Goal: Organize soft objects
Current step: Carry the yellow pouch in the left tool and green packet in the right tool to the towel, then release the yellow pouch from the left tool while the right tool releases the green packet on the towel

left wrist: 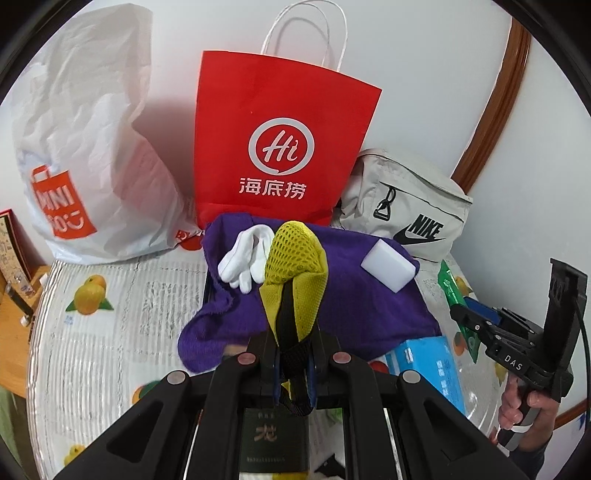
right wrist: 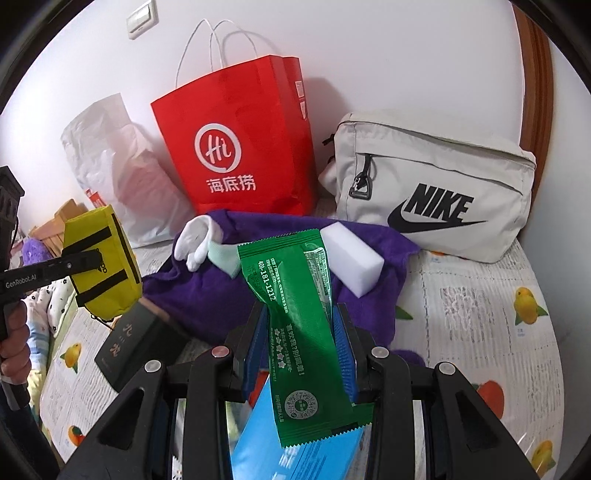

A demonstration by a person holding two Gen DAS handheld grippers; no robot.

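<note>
Yellow mesh pouch (left wrist: 295,273) sits pinched between the jaws of the left gripper (left wrist: 293,354), held level above the near edge of the purple cloth (left wrist: 343,306) on the tabletop (left wrist: 110,332). To its right, the right gripper (right wrist: 301,343) hovers low, jaws clamped on a green sachet (right wrist: 295,314) standing upright over a blue box (right wrist: 258,443).

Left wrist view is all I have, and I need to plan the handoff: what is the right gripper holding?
Observer: The right gripper is shut on a green sachet.
Operator: Does my yellow pouch carry anything on its side?
Observer: The yellow pouch has two black straps across its face.
Operator: Is there a wall fixture near the red bag?
Observer: A white switch plate sits above the red Haidilao bag.
</note>
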